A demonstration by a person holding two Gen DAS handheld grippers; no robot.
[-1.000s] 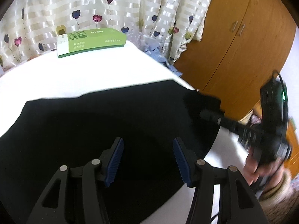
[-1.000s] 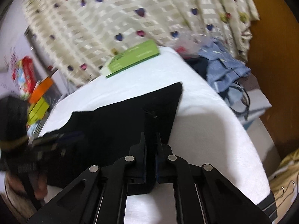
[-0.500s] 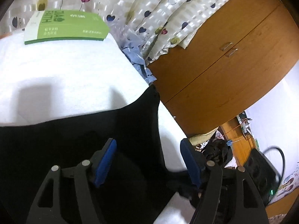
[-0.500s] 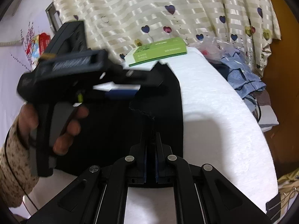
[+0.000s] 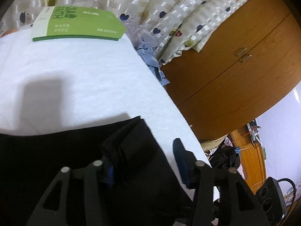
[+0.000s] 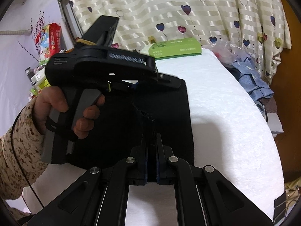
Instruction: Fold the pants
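Observation:
Black pants (image 5: 79,162) lie on a white covered table (image 5: 84,79). In the left wrist view my left gripper (image 5: 144,162) is open over the pants' far right corner, with a folded flap of cloth (image 5: 129,141) between its blue pads. In the right wrist view my right gripper (image 6: 152,150) is shut on the near edge of the pants (image 6: 165,113). The left gripper (image 6: 169,80), held in a hand, reaches over the far corner of the cloth there.
A green box (image 5: 79,25) lies at the table's far edge, also in the right wrist view (image 6: 175,48). A heart-patterned curtain (image 6: 188,9) hangs behind. Blue clothes (image 6: 252,81) lie off the table's right side. A wooden wardrobe (image 5: 235,66) stands to the right.
The left gripper has moved to the pants' far right corner, and cloth now lies between its pads. The right gripper stays shut on the pants' edge, which has been carried across.

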